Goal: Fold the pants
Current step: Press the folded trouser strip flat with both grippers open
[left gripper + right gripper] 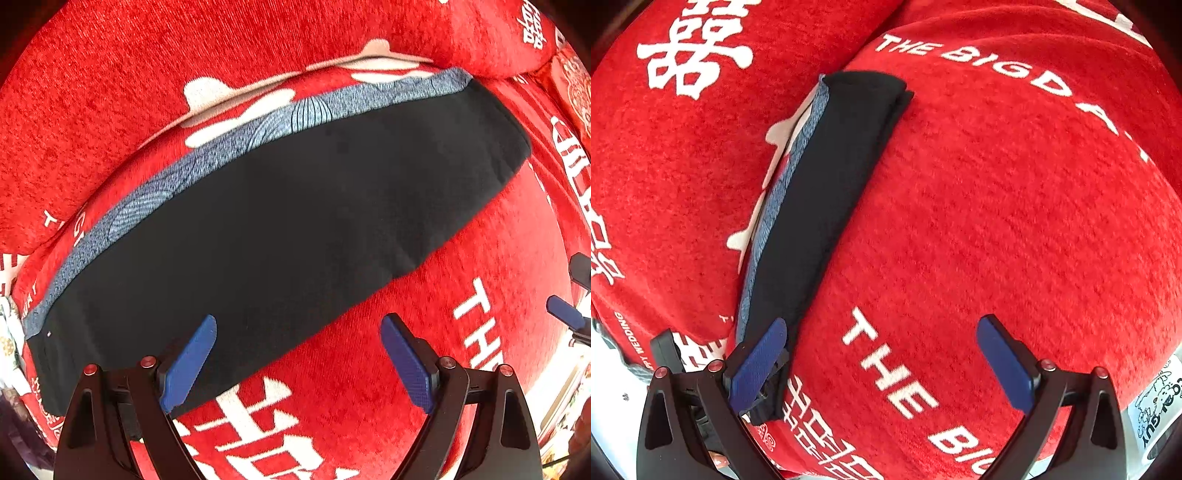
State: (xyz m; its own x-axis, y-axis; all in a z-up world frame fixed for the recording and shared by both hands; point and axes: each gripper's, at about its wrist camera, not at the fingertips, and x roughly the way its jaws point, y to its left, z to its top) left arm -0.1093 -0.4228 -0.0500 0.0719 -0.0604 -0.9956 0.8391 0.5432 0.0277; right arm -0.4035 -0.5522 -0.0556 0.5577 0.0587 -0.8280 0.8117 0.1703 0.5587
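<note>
The black pants (280,221) lie folded in a long flat strip on the red cover, over a blue-grey patterned cloth (236,136) that shows along their far edge. My left gripper (299,328) is open and empty above the strip's near edge, its left finger over the black cloth. In the right wrist view the pants (827,192) run away from me as a narrow strip. My right gripper (882,332) is open and empty, its left finger (761,362) at the near end of the strip. The right gripper's blue tip shows at the right edge of the left wrist view (565,312).
A red plush cover with white lettering (997,221) spreads under everything. A red folded cloth with white shapes (236,107) lies beyond the pants. A red cushion (498,33) sits at the far right. A printed item (1156,406) lies at the right edge.
</note>
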